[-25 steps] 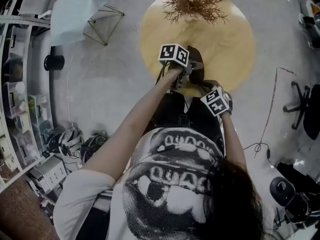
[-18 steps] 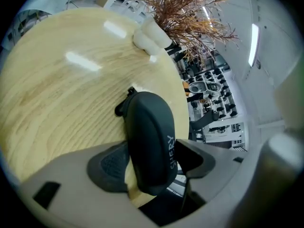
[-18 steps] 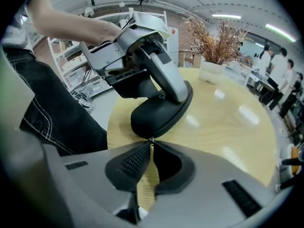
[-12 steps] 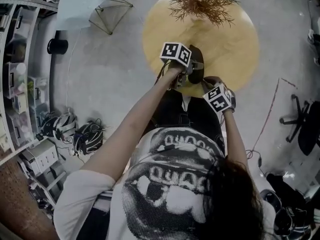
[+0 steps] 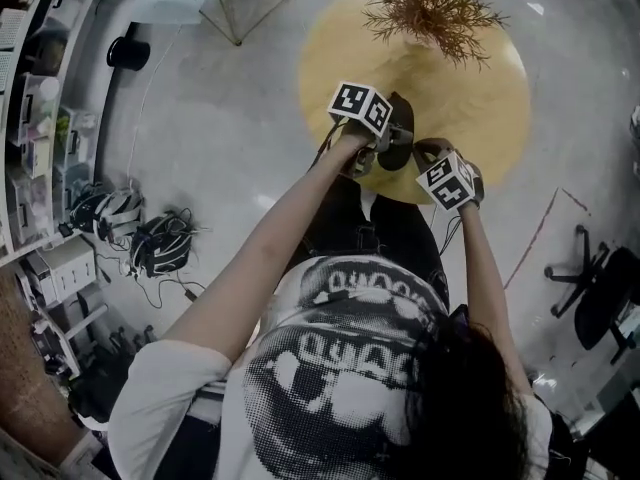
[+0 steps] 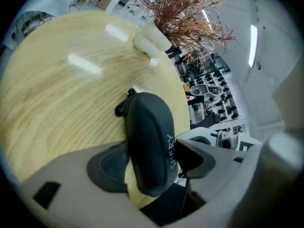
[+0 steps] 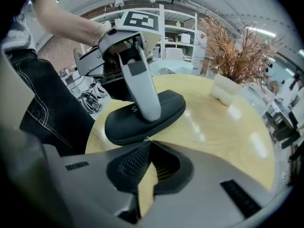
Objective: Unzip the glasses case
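Note:
A dark grey glasses case (image 6: 147, 141) lies at the near edge of the round wooden table (image 5: 470, 88). My left gripper (image 6: 149, 163) is shut on it across its width. One of its fingers (image 7: 142, 94) presses down on the case's lid (image 7: 168, 106). My right gripper (image 7: 146, 144) has just closed. Its tips meet at the case's side seam, where a tiny metal glint shows. Whether that bit is pinched I cannot tell. In the head view the case (image 5: 398, 128) sits between the left gripper (image 5: 385, 150) and the right gripper (image 5: 420, 160).
A white vase (image 7: 223, 91) with dry brown branches (image 5: 435, 8) stands at the table's far side. The person's dark trousers (image 7: 42, 103) are right at the near edge. Shelves, helmets and cables lie on the floor at the left (image 5: 130, 238). An office chair (image 5: 600, 288) is at the right.
The right gripper has rolled and shifted slightly beside the case. The left gripper and the case have stayed put. The head camera has drifted, so the floor at the left looks shifted.

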